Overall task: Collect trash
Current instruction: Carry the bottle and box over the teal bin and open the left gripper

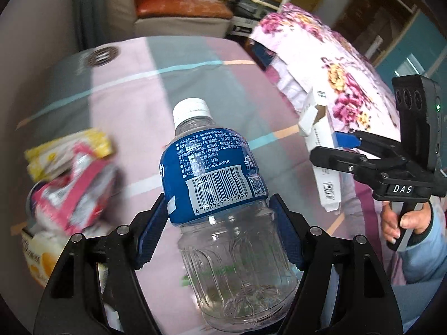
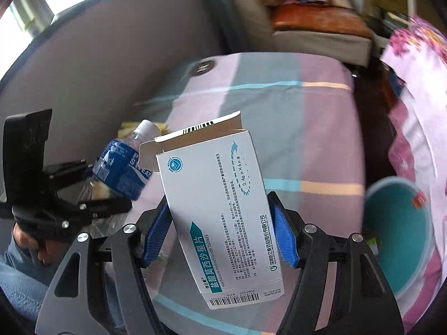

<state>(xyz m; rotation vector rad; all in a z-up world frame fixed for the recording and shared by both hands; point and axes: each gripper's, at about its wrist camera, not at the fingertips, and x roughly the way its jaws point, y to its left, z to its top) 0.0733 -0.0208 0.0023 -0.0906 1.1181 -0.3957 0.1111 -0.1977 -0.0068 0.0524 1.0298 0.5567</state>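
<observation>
My left gripper (image 1: 218,217) is shut on an empty clear plastic bottle (image 1: 223,209) with a blue label and white cap, held above the striped pink bedsheet (image 1: 139,103). My right gripper (image 2: 220,217) is shut on a white medicine box (image 2: 220,212) with its top flap open. The right gripper (image 1: 346,145) with the box (image 1: 321,153) also shows at the right of the left wrist view. The left gripper (image 2: 92,195) with the bottle (image 2: 120,164) shows at the left of the right wrist view.
Snack wrappers and packets (image 1: 69,173) lie in a pile on the bed at the left. A floral quilt (image 1: 335,64) is heaped at the right. A teal bin (image 2: 396,223) stands by the bed's right side. A sofa with clutter (image 1: 178,11) is beyond the bed.
</observation>
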